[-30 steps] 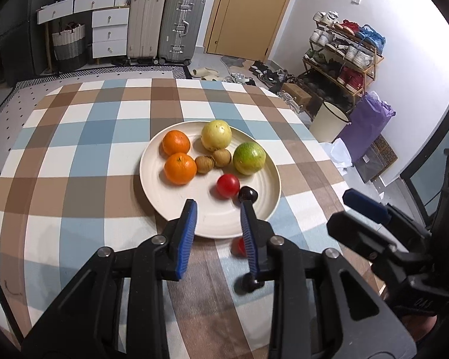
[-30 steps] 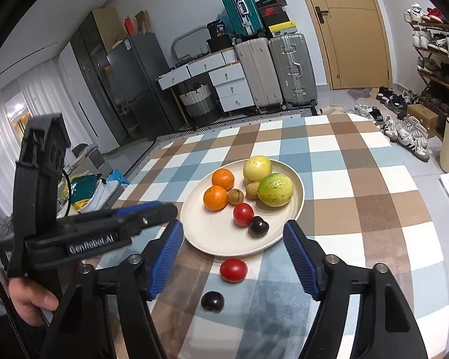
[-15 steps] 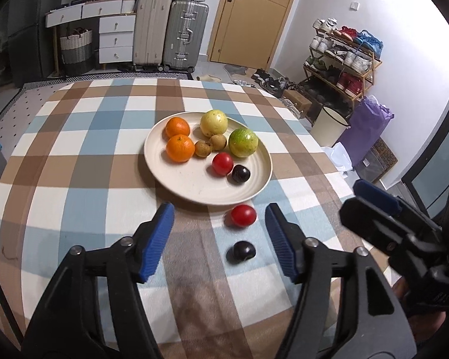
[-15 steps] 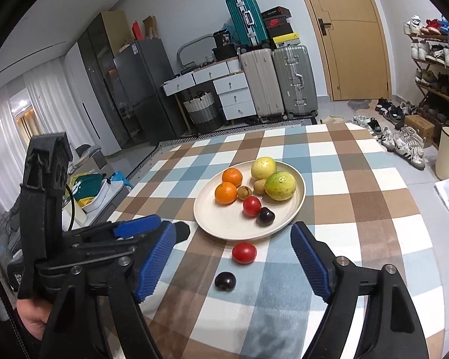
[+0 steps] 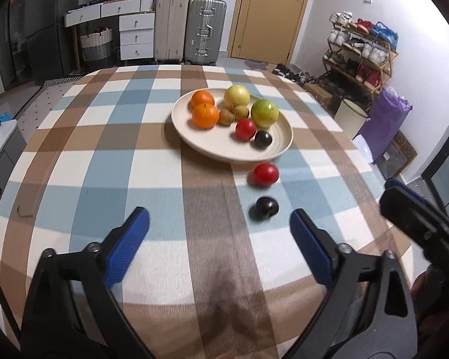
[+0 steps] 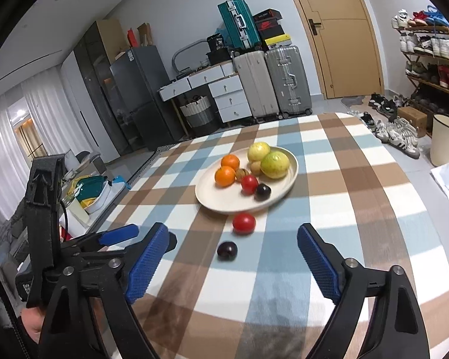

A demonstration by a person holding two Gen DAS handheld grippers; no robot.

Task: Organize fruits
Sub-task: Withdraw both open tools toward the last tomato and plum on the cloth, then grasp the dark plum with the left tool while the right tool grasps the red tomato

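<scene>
Table [image 5: 152, 164]: cloth checked in brown, pale blue and white. Plate [image 5: 194, 137]: plain cream. On the plate: two oranges [image 5: 205, 115], bright orange; one pale yellow fruit [image 5: 236, 96]; one yellow-green fruit [image 5: 264, 113]; two small brown fruits [image 5: 226, 116]; one red tomato [image 5: 245, 129]; one near-black plum [image 5: 263, 139]. On the cloth: second red tomato [image 5: 265, 174]; second near-black plum [image 5: 267, 206]. Left tongs [image 5: 219, 236] and right tongs [image 6: 239, 257]: black frames, blue ribbed pads.
</scene>
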